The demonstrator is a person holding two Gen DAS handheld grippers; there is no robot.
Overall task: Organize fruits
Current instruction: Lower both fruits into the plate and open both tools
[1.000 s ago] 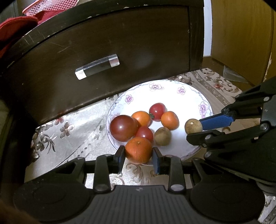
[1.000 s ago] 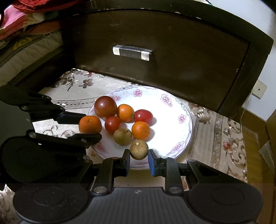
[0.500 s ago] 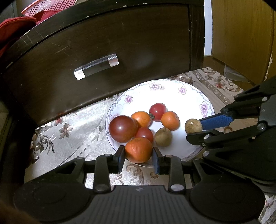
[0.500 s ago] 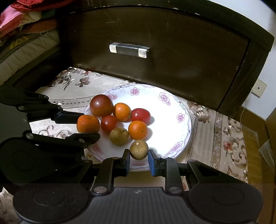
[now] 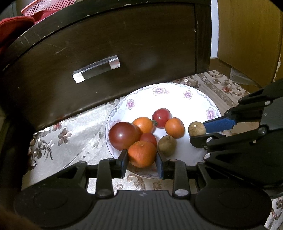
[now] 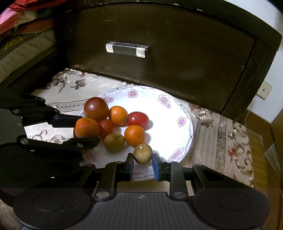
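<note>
A white floral plate [image 5: 176, 99] [image 6: 176, 139] holds a large dark tomato [image 5: 123, 135], red tomatoes, oranges and a brown longan [image 5: 167, 145]. My left gripper [image 5: 141, 160] is shut on an orange [image 5: 142, 154] [image 6: 86, 127] at the plate's near left rim. My right gripper [image 6: 143, 163] has its jaws slightly apart around a brown longan [image 6: 143, 153] [image 5: 196, 128] at the plate's near edge; the right pad stands a little off it.
A dark wooden drawer front [image 5: 106, 53] with a clear handle [image 5: 96, 68] rises right behind the plate. A floral cloth [image 6: 230, 141] covers the surface. A pink basket [image 5: 33, 7] and red fabric sit at upper left.
Both grippers have lowered a little toward the plate with their fruits. The right gripper's jaws have opened slightly around the longan.
</note>
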